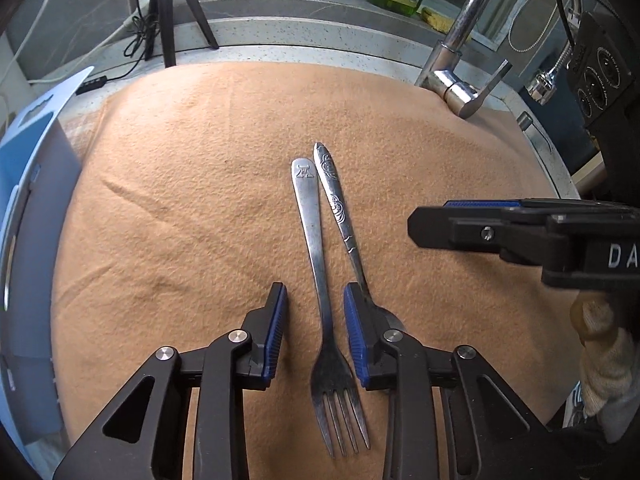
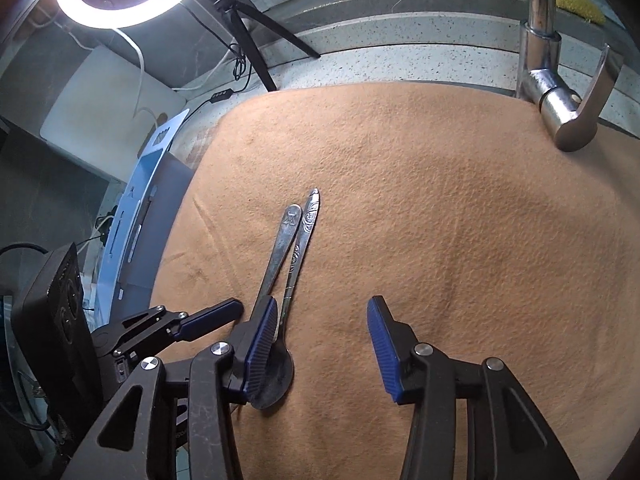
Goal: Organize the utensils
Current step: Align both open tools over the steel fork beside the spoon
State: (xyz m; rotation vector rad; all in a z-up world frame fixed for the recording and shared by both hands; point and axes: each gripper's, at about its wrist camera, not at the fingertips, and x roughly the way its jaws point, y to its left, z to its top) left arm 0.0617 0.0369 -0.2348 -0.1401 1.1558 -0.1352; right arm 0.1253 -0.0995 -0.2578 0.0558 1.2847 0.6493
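A steel fork (image 1: 320,280) and a steel spoon with a patterned handle (image 1: 340,208) lie side by side on an orange cloth (image 1: 200,184), handles pointing away. My left gripper (image 1: 315,336) is open and straddles the fork's neck just above the cloth; its right finger hides most of the spoon's bowl. My right gripper (image 2: 322,344) is open and empty, low over the cloth just right of the utensils; its left finger covers part of the spoon's bowl (image 2: 276,380). The fork's handle (image 2: 280,240) shows beside the spoon's handle (image 2: 302,240). The right gripper also shows in the left wrist view (image 1: 460,224).
A chrome tap (image 1: 460,80) stands at the cloth's back right. A blue and white card box (image 1: 28,200) stands along the left edge. A tripod (image 1: 168,8) and cables sit on the speckled counter behind. A lit ring light (image 2: 120,0) hangs at the upper left.
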